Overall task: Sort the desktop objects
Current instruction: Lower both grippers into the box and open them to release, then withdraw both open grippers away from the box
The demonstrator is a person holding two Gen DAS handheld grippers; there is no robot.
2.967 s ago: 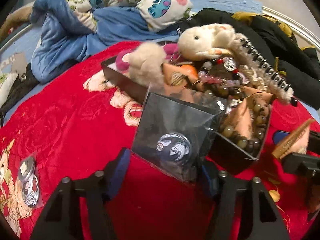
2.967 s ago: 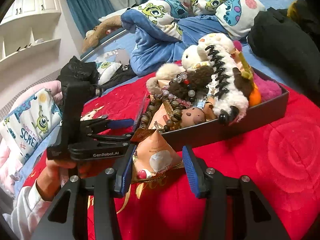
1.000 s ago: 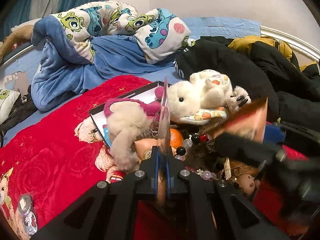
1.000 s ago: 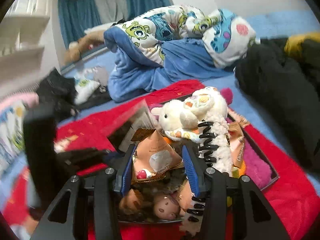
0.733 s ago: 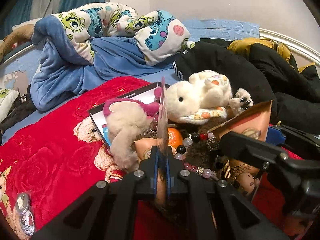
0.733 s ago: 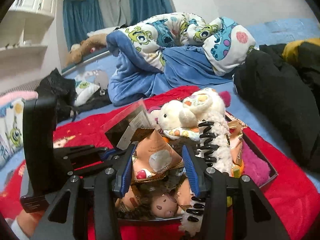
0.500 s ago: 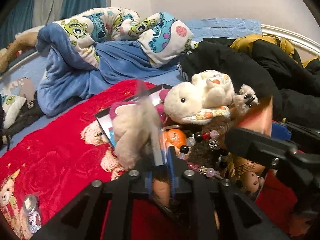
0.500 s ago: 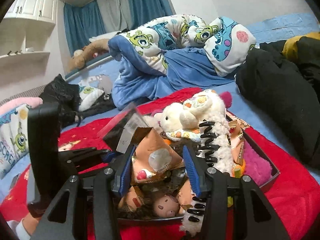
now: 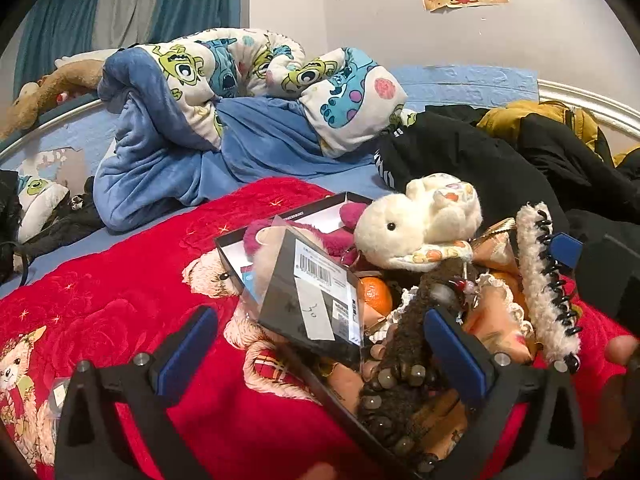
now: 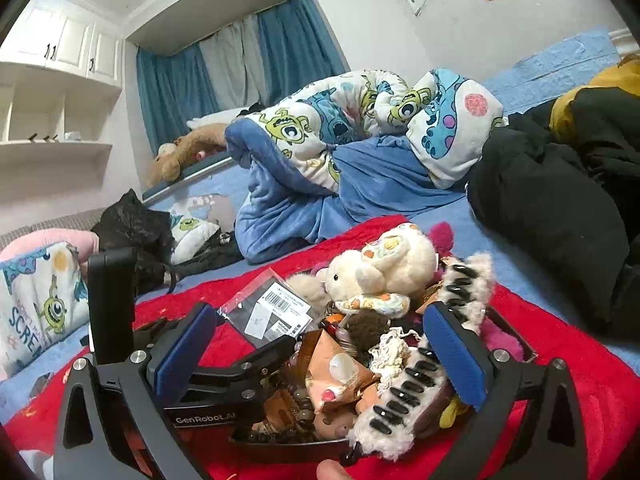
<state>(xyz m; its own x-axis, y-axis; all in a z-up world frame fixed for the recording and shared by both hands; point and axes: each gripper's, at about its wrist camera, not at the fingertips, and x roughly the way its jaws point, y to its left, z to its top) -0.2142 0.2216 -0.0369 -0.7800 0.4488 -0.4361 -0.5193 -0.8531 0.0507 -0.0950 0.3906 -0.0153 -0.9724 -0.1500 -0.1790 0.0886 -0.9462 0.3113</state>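
A dark box (image 9: pixel 332 396) on the red blanket is heaped with plush toys, beads and a fuzzy hair claw (image 9: pixel 540 280). My left gripper (image 9: pixel 320 346) is opening wide; the black packet with a barcode label (image 9: pixel 312 292) lies loose between its fingers, leaning on the heap with no pad touching it. In the right wrist view my right gripper (image 10: pixel 320 352) is also opening. The orange snack pouch (image 10: pixel 336 372) rests in the box (image 10: pixel 288 448) between its pads, free of them. The left gripper's body (image 10: pixel 208 376) lies just left of it.
A white plush (image 9: pixel 416 220) tops the heap. The red blanket (image 9: pixel 120 280) spreads to the left, with a small bag of badges (image 9: pixel 56 396) at its lower left. A blue cartoon duvet (image 9: pixel 240 100) and black clothing (image 9: pixel 480 168) lie behind.
Both grippers went from shut to wide open. The black packet left the left gripper and tipped onto the heap; the orange pouch dropped out of the right gripper into the box.
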